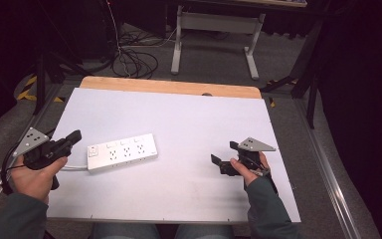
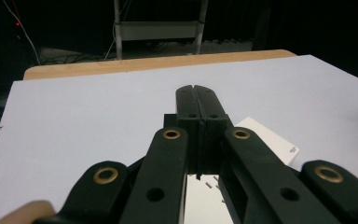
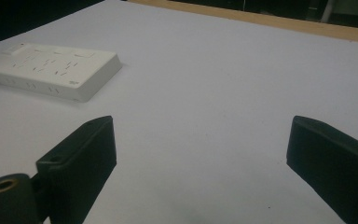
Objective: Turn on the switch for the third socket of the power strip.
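A white power strip (image 1: 122, 152) with several sockets lies left of centre on the white board (image 1: 189, 124). My left gripper (image 1: 74, 136) hovers just left of the strip's switch end, its jaws pressed together with nothing between them; in the left gripper view the shut tips (image 2: 197, 103) point over the strip (image 2: 272, 140), which lies beneath and to the right. My right gripper (image 1: 225, 155) rests on the board's right side with its jaws wide apart and empty. From the right gripper view (image 3: 200, 140) the strip (image 3: 51, 70) sits farther off at upper left.
A wooden table edge (image 1: 169, 86) borders the board's far side. Beyond it are a desk frame (image 1: 214, 35) and cables (image 1: 134, 62) on the floor. A white cord (image 1: 72, 168) leaves the strip's left end under my left hand.
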